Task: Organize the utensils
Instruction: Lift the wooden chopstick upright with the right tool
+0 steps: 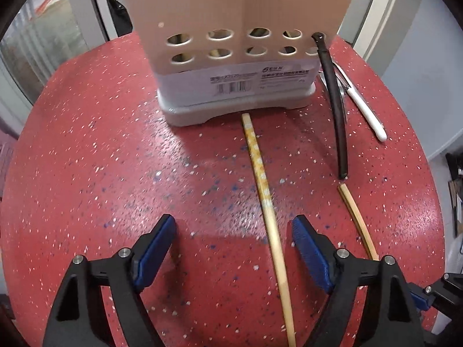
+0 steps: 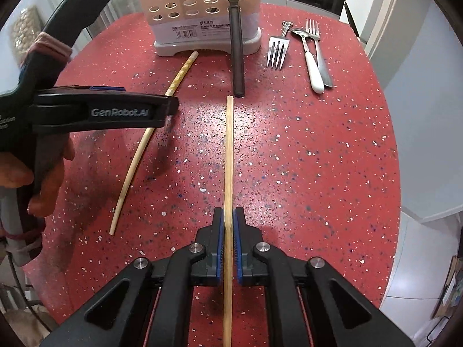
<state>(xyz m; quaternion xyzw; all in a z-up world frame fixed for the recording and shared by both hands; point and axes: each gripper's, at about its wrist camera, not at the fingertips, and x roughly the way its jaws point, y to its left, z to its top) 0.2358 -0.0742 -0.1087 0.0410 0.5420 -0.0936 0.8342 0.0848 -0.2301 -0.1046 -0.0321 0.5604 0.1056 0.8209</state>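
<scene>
A beige utensil holder (image 1: 231, 57) (image 2: 202, 20) with round holes stands at the back of the red speckled table (image 1: 101, 159). My right gripper (image 2: 229, 212) is shut on a plain bamboo chopstick (image 2: 229, 144) (image 1: 356, 217), which points forward along the fingers. My left gripper (image 1: 233, 222) (image 2: 169, 107) is open above the table. A patterned pale chopstick (image 1: 260, 173) (image 2: 139, 150) lies between its fingers, nearer the right one and untouched. A dark stick-like utensil (image 1: 337, 110) (image 2: 236, 52) leans against the holder's right end.
To the right of the holder lie a metal fork (image 2: 277, 52), a white-handled spoon (image 2: 314, 69) (image 1: 367, 110) and another fork (image 2: 314, 29) beneath it. The round table's edge (image 2: 387, 173) curves close on the right. A hand (image 2: 43, 179) holds the left gripper.
</scene>
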